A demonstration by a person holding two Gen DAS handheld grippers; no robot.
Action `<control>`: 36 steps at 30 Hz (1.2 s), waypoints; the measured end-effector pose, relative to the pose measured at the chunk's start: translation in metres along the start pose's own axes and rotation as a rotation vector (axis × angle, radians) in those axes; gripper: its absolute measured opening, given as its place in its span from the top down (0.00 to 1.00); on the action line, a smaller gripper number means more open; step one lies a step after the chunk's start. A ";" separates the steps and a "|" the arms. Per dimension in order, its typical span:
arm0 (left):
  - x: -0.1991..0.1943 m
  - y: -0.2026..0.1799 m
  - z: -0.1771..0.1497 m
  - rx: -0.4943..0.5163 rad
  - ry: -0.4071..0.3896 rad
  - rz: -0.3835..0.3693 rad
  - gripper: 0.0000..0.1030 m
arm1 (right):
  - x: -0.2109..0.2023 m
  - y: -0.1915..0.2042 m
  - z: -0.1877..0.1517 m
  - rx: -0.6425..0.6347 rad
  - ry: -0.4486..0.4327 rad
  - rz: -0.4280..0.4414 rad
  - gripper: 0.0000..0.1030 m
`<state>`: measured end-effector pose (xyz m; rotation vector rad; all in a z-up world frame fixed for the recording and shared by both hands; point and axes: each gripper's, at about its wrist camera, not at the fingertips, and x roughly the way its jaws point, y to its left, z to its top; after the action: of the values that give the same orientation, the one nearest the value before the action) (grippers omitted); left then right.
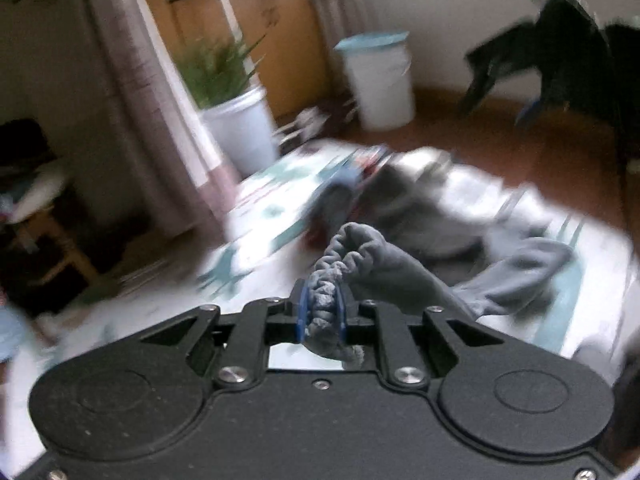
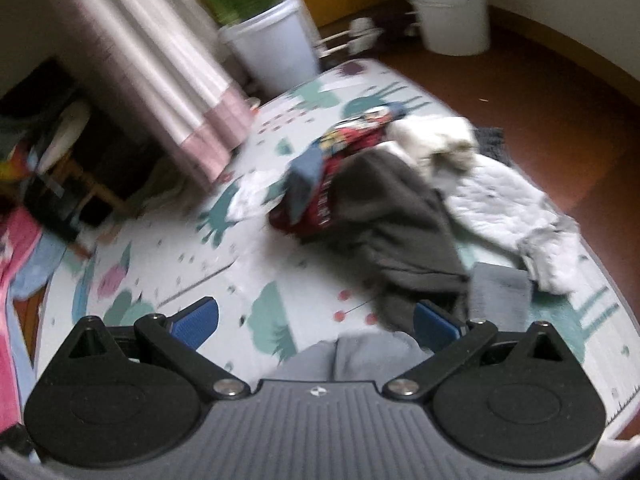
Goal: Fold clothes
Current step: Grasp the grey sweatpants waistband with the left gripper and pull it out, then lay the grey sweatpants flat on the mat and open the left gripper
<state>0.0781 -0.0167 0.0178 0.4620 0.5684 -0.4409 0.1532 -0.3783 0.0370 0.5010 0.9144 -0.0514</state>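
My left gripper (image 1: 322,310) is shut on the bunched elastic edge of a grey garment (image 1: 384,264), which trails off to the right above the patterned play mat (image 1: 260,204). In the right wrist view my right gripper (image 2: 316,324) stands open above the mat (image 2: 192,264), its blue pads (image 2: 196,318) wide apart. A pale grey piece of cloth (image 2: 360,358) shows just under and between its fingers, not gripped. Beyond lies a pile of clothes: a dark brown garment (image 2: 396,220), a red printed one (image 2: 340,152), a white quilted one (image 2: 504,204) and a small folded grey piece (image 2: 498,292).
A potted plant in a white pot (image 2: 272,40) and a white bucket (image 2: 452,8) stand on the brown floor past the mat. A striped curtain (image 2: 160,72) hangs at the left. Pink and blue cloth (image 2: 16,264) lies at the far left. The other gripper's dark shape (image 1: 560,52) shows at the upper right.
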 end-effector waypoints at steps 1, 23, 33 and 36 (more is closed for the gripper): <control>-0.009 0.010 -0.011 0.008 0.025 0.030 0.88 | 0.002 0.009 -0.003 -0.023 0.010 0.015 0.00; 0.035 0.028 -0.193 -0.008 0.643 -0.060 0.40 | 0.034 0.160 -0.089 -0.660 -0.085 0.037 0.00; 0.044 0.048 -0.156 -0.240 0.525 -0.142 0.40 | 0.054 0.169 -0.098 -0.685 -0.058 0.000 0.00; 0.047 0.056 -0.144 -0.320 0.486 -0.168 0.37 | 0.061 0.170 -0.101 -0.674 -0.026 -0.002 0.00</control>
<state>0.0838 0.0917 -0.1013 0.2104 1.1352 -0.3876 0.1581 -0.1737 0.0056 -0.1270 0.8464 0.2422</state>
